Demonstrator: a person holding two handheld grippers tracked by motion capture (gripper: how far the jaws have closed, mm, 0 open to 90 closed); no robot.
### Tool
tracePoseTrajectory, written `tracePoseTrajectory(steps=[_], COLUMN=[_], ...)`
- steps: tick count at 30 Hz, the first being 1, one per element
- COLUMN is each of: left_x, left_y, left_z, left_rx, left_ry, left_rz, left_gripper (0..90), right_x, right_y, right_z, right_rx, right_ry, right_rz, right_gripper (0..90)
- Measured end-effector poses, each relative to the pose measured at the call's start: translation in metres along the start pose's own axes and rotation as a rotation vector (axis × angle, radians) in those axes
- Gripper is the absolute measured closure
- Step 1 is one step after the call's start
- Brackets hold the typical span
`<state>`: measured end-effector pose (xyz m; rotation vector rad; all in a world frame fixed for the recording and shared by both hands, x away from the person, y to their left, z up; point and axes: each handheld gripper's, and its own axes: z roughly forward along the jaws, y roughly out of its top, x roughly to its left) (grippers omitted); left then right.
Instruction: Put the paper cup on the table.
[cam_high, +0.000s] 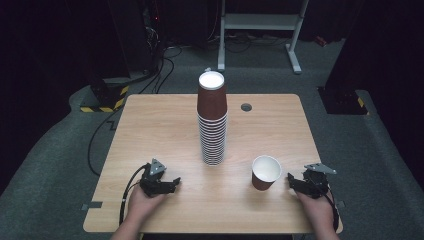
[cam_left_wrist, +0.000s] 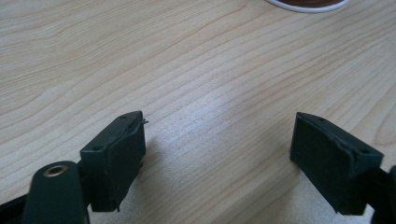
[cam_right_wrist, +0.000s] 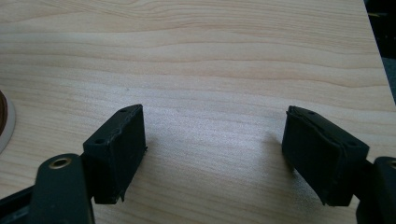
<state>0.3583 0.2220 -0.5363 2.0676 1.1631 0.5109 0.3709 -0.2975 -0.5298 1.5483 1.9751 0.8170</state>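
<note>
Both grippers are resting low on the tabletop (cam_high: 150, 125) with fingers spread wide, gripping nothing. The right gripper (cam_high: 294, 183) is sitting just beside the single cup (cam_high: 265, 172), standing upright; the left gripper (cam_high: 172, 184) is lying apart from the stack (cam_high: 212, 120).

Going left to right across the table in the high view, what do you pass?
left gripper → stack of upside-down brown paper cups → single upright brown paper cup → right gripper
</note>
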Motion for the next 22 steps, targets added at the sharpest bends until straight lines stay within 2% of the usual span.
tracePoseTrajectory(steps=[10, 22], left_x=[0.0005, 0.0001], left_y=[0.0008, 0.0003], left_z=[0.0006, -0.0002], left_rx=[-0.002, -0.003], left_ry=[0.042, 0.03], left_rz=[-0.025, -0.023], left_gripper=[18.3, 20.8], right_x=[-0.0008, -0.0004], right_y=[0.0001, 0.0003], right_z=[0.0002, 0.0003], right_rx=[0.001, 0.0], right_ry=[0.001, -0.004], right_rz=[0.001, 0.005], right_gripper=[21.2, 21.4])
